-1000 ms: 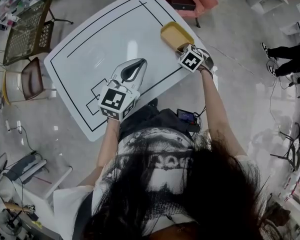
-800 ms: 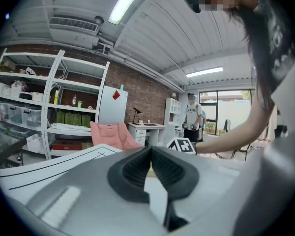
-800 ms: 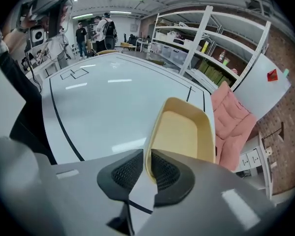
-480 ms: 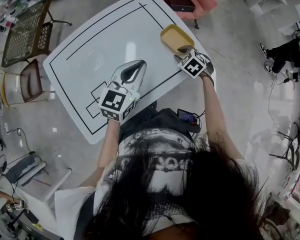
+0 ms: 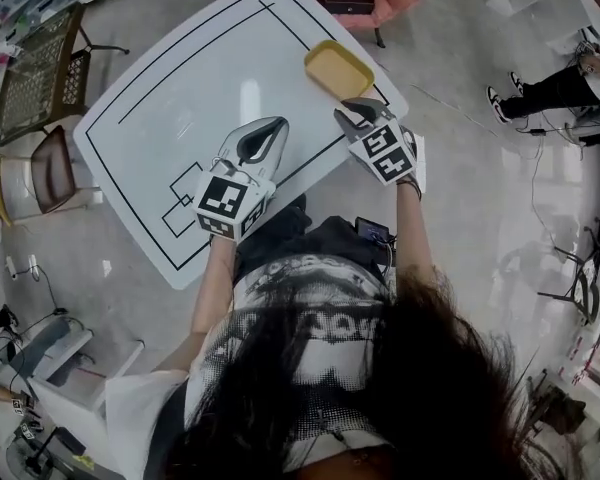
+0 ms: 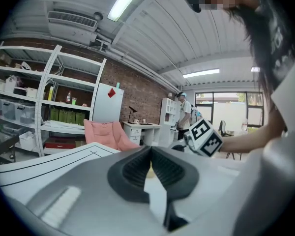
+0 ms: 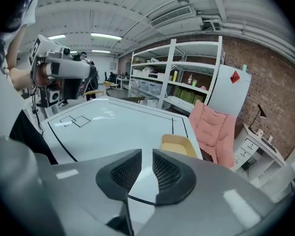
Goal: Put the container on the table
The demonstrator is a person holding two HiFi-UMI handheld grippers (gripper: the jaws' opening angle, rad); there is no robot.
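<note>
Right gripper [image 7: 146, 155] jaws closing, empty, clear of yellow container [image 7: 178, 145] near table [image 7: 113, 124] edge.

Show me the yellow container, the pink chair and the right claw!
yellow container [image 5: 338, 69]: head view, middle of its floor.
pink chair [image 7: 216, 128]: right gripper view, on its backrest.
right claw [image 7: 147, 155]: right gripper view, between its tips; jaws closing, nothing between them.

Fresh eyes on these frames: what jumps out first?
The yellow container sits alone near the far right corner of the white table, which is marked with black lines. The right gripper hangs just short of it, jaws closing with nothing between them. The left gripper, jaws together, hovers over the table's near side.
</note>
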